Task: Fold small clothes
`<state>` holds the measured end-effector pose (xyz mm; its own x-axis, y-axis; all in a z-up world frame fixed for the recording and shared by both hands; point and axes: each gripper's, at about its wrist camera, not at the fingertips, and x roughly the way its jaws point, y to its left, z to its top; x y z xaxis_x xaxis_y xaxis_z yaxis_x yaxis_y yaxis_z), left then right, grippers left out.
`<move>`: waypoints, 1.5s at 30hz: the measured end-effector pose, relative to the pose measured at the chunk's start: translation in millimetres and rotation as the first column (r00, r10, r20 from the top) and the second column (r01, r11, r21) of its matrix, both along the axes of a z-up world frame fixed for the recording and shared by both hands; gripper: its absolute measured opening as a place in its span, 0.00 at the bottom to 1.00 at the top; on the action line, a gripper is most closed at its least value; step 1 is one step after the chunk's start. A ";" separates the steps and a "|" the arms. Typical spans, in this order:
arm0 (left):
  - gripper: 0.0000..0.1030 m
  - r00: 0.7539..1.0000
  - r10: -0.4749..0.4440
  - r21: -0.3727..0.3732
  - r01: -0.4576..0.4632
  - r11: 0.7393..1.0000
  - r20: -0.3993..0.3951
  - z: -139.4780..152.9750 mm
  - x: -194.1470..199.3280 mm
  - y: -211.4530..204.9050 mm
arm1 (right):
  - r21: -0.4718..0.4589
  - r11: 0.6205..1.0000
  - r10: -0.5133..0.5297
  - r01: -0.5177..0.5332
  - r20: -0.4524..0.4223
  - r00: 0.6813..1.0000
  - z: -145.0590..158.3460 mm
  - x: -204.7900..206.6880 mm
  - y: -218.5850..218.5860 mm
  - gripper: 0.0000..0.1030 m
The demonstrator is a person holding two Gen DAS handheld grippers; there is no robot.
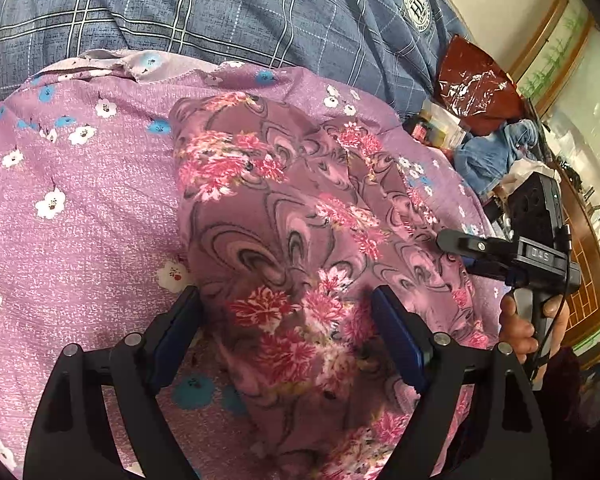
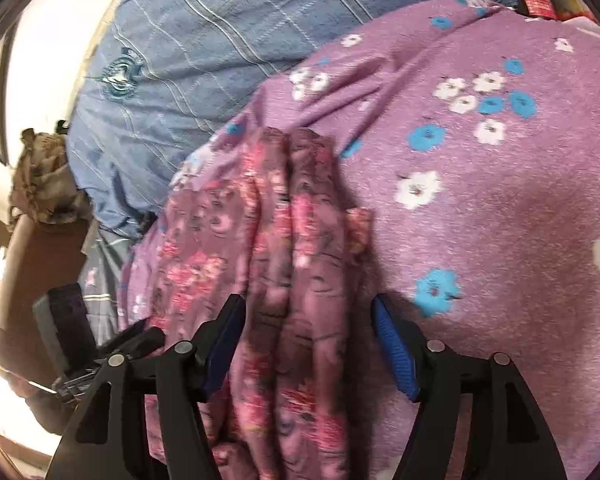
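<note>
Both jaws gaping, nothing gripped: left gripper (image 1: 286, 336) and right gripper (image 2: 308, 344) straddle the floral garment (image 1: 300, 240) bunched on the purple sheet (image 1: 80, 220), so a deep pinch risks catching sheet too, or one layer slipping and skewing the fold.

Both wrist cameras are looking steeply down, close over the bed. Each is facing the pink floral garment (image 1: 300, 240) on the purple flowered cloth (image 2: 480, 200); the right view is blurred, seemingly facing from the opposite side.
</note>
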<state>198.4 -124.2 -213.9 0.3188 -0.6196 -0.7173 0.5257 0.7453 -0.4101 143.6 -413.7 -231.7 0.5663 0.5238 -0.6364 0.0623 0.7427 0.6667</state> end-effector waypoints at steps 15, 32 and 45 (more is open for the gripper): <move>0.70 0.997 0.002 -0.024 -0.004 1.000 -0.074 -8.0 4.1 -3.7 | -0.315 0.948 0.048 -0.034 0.037 0.998 10.2 -2.2 63.1 0.51; 0.31 0.999 0.008 -0.106 -0.004 0.994 0.042 30.7 -11.5 5.7 | -0.495 0.867 0.037 0.063 0.188 0.981 51.3 -17.9 101.9 0.22; 0.30 0.980 0.147 -0.153 -0.126 0.980 0.135 67.3 -6.2 87.3 | -0.417 0.908 0.084 0.034 0.263 0.961 70.8 -5.4 178.3 0.21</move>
